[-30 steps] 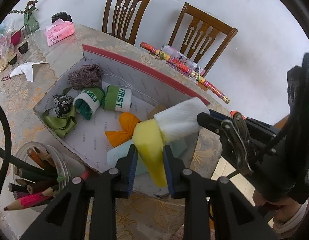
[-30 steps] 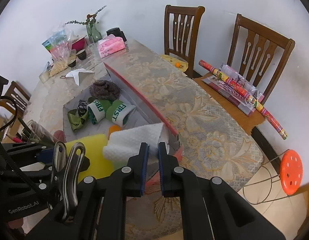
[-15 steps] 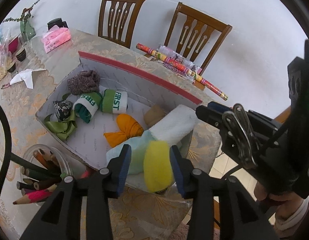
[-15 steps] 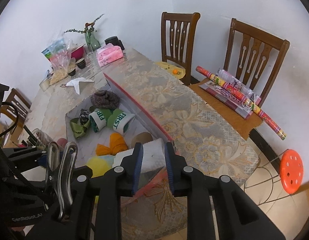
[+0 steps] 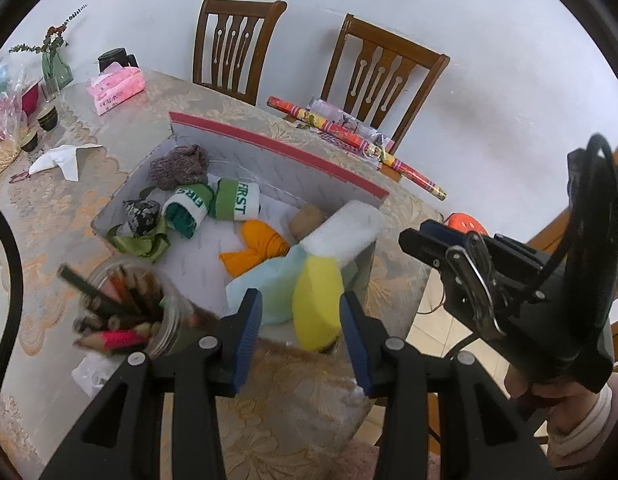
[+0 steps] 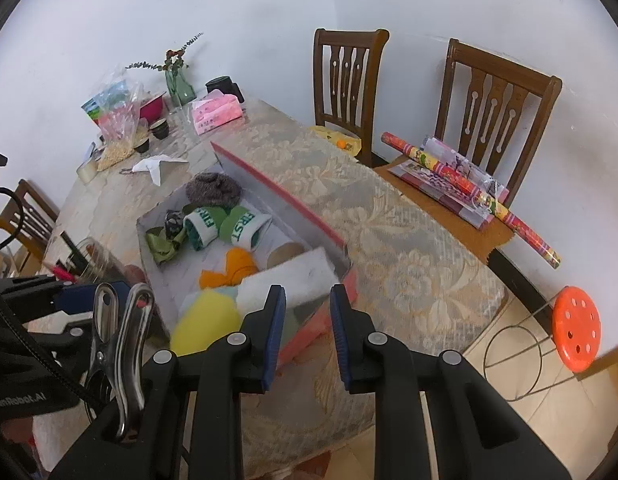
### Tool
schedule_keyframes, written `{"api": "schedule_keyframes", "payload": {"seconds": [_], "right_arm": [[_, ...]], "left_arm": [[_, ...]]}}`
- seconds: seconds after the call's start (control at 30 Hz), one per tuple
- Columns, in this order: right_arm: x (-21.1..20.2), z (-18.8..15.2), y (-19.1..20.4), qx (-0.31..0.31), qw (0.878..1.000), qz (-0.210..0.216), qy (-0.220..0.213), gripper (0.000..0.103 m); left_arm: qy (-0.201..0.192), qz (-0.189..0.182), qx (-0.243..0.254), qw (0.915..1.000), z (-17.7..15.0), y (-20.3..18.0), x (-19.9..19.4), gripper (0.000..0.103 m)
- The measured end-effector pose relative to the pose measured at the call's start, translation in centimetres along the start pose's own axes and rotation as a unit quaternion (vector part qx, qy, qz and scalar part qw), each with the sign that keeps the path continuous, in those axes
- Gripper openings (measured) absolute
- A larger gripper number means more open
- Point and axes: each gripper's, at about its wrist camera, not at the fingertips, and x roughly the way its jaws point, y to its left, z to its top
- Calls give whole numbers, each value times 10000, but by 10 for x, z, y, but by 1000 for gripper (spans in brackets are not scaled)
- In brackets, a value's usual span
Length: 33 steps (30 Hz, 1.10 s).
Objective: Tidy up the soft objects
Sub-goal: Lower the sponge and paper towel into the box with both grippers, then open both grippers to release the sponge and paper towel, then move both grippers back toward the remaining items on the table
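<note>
An open cardboard box (image 5: pixel 277 141) with a red rim lies on the table. In its near corner are a yellow sponge (image 5: pixel 315 308), a white towel roll (image 5: pixel 345 232) and a pale blue cloth (image 5: pixel 265 284), leaning on each other. My left gripper (image 5: pixel 300 300) is open just above the yellow sponge, pads clear of it. My right gripper (image 6: pixel 307 292) is open too, just short of the white roll (image 6: pixel 293 276), with nothing between its fingers. Deeper in the box lie an orange cloth (image 5: pixel 257 248), two green wristbands (image 5: pixel 237 200) and a grey knit piece (image 5: pixel 179 166).
A jar of coloured pencils (image 5: pixel 121 312) stands left of the box's near corner. A pink tissue pack (image 5: pixel 115 90), crumpled paper (image 5: pixel 61 156) and bowls sit further back. Two chairs stand behind; gift-wrap rolls (image 5: pixel 349 136) lie on one. An orange stool (image 6: pixel 577 328) is on the floor.
Both grippers opened and let go. The yellow sponge and the white roll dropped into the box's near corner. Both grippers then drew back and up.
</note>
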Motion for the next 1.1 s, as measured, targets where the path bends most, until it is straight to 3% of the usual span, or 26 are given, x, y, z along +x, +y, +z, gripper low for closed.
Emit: {"api": "schedule_keyframes", "payload": {"seconds": [0.5,1.1], "right_arm": [[-20,-44,44,-64,9999,4,133,24],[-26,-87,113,-281,9991,48,317,24]], "left_arm": [[-120,202,-155,9996,-43,40,-47,42],[-35,649,-539,9964,-91,125,-71,42]]}}
